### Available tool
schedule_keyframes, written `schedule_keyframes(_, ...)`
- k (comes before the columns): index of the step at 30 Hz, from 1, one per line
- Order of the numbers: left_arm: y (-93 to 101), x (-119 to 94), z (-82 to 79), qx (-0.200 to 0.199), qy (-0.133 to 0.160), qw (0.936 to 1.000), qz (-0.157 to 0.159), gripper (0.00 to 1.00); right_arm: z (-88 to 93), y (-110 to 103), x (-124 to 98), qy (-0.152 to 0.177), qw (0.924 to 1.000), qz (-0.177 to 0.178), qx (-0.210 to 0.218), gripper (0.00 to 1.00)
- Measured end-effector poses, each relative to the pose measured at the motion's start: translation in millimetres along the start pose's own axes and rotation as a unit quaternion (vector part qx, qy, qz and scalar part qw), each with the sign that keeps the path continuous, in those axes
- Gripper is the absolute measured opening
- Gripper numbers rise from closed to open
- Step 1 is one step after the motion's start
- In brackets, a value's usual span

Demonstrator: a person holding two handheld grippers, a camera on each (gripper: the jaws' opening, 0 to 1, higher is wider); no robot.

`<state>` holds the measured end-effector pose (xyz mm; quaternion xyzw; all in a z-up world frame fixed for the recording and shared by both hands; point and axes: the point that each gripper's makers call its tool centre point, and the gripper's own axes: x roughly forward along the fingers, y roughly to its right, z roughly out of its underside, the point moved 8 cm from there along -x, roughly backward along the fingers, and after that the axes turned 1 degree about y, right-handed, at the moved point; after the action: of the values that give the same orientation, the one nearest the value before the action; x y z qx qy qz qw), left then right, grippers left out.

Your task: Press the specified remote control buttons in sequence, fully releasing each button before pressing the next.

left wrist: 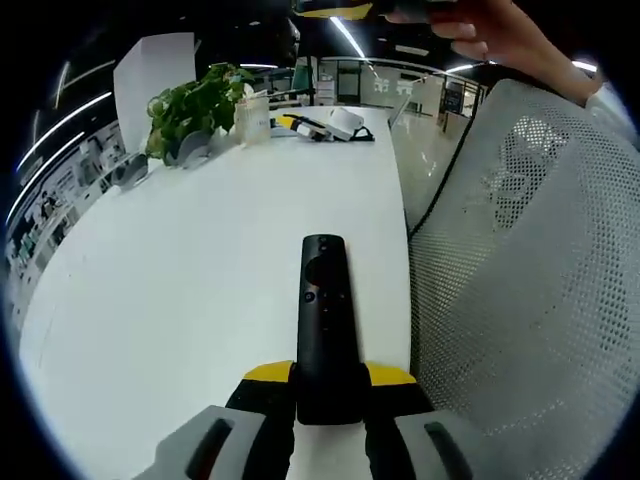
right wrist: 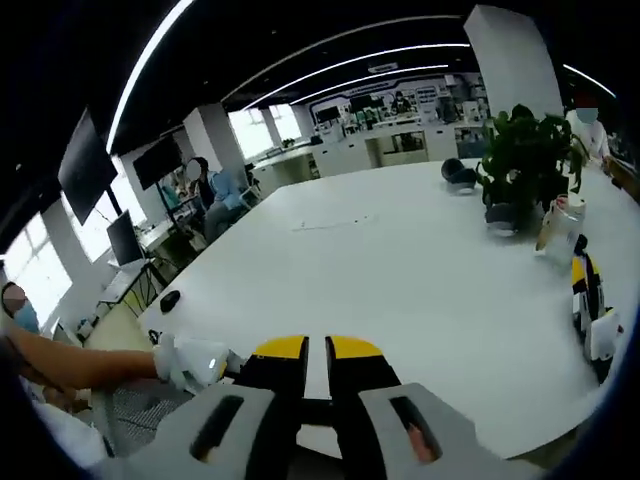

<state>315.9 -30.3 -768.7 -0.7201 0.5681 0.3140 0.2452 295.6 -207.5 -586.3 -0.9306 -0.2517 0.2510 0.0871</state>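
One white tabletop (left wrist: 180, 290) carries one potted plant (left wrist: 190, 115) at its far edge. One mesh chair (left wrist: 530, 300) stands beside it. One black remote control (left wrist: 325, 320) is clamped by the left gripper (left wrist: 330, 385) (lower end hidden). The right gripper (right wrist: 317, 365) is closed, holding nothing.
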Motion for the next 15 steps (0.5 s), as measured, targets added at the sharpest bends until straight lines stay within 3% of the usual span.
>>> schedule_keyframes(4, 0.7, -0.4, 0.0, -0.006, 0.000, 1.0000, -0.006, 0.25, 4.1, -1.3, -11.2, 0.033, 0.9990, 0.013, -0.028, 0.26)
schedule_keyframes(9, 0.2, -0.9, 1.3, -0.007, 0.001, 1.0000, -0.007, 0.25, 16.7, -3.0, -15.3, 0.043, 0.9983, 0.010, -0.038, 0.38)
schedule_keyframes(15, -4.6, -4.8, 4.2, -0.008, -0.013, 0.9999, -0.008, 0.25, 19.5, -0.5, -23.2, 0.083, 0.9884, 0.066, -0.109, 0.54)
